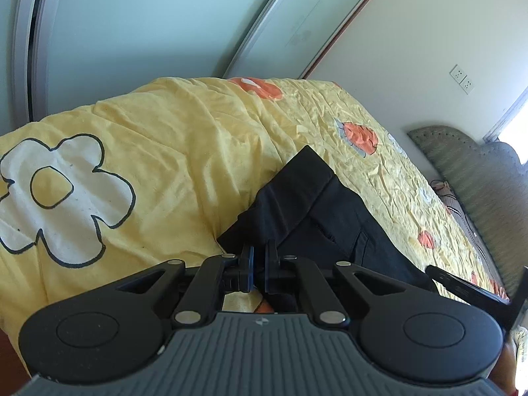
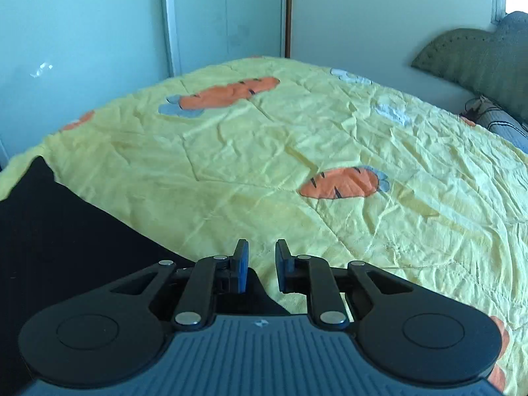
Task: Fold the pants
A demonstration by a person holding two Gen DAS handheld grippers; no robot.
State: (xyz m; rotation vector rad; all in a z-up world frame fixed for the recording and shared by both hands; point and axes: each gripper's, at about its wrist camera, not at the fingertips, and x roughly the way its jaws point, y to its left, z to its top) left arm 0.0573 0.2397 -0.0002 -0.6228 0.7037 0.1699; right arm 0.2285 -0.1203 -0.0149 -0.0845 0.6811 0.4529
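Black pants (image 1: pixel 313 211) lie folded on a yellow bedspread (image 1: pixel 165 132) printed with carrots and a white flower. My left gripper (image 1: pixel 259 257) sits at the pants' near edge. Its jaws are pressed together with dark fabric pinched between them. In the right wrist view the same pants (image 2: pixel 49 231) fill the lower left corner. My right gripper (image 2: pixel 261 250) hovers over bare yellow bedspread (image 2: pixel 264 148) just right of the pants' edge. Its jaws stand a little apart with nothing between them.
A grey-green padded headboard (image 2: pixel 478 52) and a pillow (image 2: pixel 505 125) are at the bed's far right. Pale sliding wardrobe doors (image 1: pixel 132 33) stand behind the bed. A black piece of hardware (image 1: pixel 462 283) juts in at the right of the left wrist view.
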